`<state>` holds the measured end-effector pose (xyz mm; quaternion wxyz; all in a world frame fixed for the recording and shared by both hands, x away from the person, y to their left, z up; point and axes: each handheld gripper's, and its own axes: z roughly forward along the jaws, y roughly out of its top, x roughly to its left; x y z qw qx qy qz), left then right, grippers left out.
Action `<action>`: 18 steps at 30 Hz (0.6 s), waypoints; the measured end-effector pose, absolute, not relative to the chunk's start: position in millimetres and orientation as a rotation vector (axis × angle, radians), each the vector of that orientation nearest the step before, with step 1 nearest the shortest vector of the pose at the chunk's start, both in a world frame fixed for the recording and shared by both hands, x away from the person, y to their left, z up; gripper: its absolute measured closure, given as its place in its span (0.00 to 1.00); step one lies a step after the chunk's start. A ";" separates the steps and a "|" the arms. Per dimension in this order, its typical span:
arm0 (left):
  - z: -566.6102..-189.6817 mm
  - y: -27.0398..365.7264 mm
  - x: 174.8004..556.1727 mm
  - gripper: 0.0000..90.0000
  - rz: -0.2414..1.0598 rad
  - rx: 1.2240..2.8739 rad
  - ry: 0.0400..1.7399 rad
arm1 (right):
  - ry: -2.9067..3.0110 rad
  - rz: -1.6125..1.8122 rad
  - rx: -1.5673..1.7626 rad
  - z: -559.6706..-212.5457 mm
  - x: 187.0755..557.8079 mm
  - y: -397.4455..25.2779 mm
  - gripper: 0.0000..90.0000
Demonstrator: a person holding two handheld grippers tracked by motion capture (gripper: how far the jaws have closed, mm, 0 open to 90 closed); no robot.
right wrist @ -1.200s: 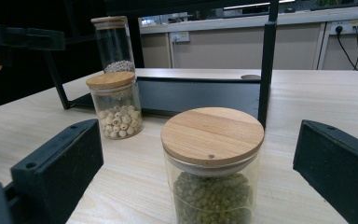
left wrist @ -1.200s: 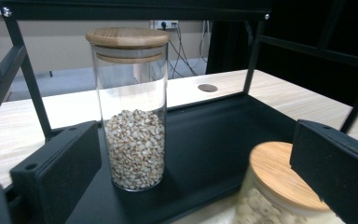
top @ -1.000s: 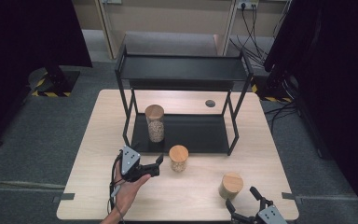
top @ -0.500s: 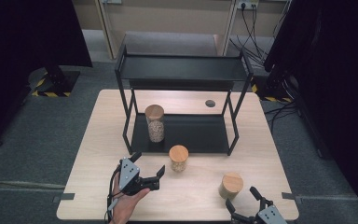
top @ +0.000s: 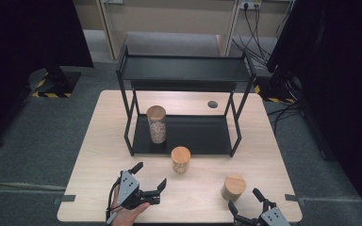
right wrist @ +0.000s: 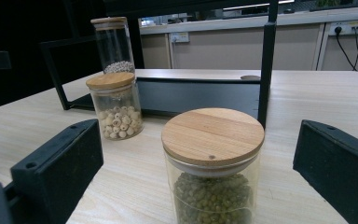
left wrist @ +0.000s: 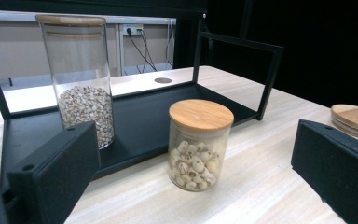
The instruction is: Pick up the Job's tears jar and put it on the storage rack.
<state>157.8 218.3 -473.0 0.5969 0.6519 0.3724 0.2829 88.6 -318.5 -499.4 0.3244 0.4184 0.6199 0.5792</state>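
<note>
Left gripper (top: 147, 186) jaws apart, aimed at the lotus-seed jar (top: 180, 159) mid-desk, just in front of the rack (top: 235, 141). Right gripper (top: 247, 203) jaws apart, green-bean jar (top: 233, 187) near the front-right corner. Approach level, clamp glass below lid.

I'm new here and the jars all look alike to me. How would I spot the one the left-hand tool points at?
Start at the black two-tier rack on the wooden table. Just before the front edge of its bottom shelf stands a short glass jar with a round wooden lid. It holds large pale round seeds, unlike the tall jar of small grains on the shelf and the green-bean jar to its right.
</note>
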 end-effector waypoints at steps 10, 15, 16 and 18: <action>-481.8 221.2 141.0 0.01 0.671 1.512 0.827 | 1.624 1.519 1.097 -499.5 88.2 -318.4 0.02; -485.8 220.4 136.4 0.01 0.679 1.514 0.812 | 1.620 1.522 1.091 -499.7 87.1 -319.1 0.02; -486.8 220.4 135.6 0.01 0.680 1.512 0.812 | 1.620 1.523 1.091 -499.7 86.8 -319.2 0.02; -488.6 221.0 134.7 0.01 0.681 1.514 0.809 | 1.621 1.525 1.091 -499.6 86.8 -319.3 0.02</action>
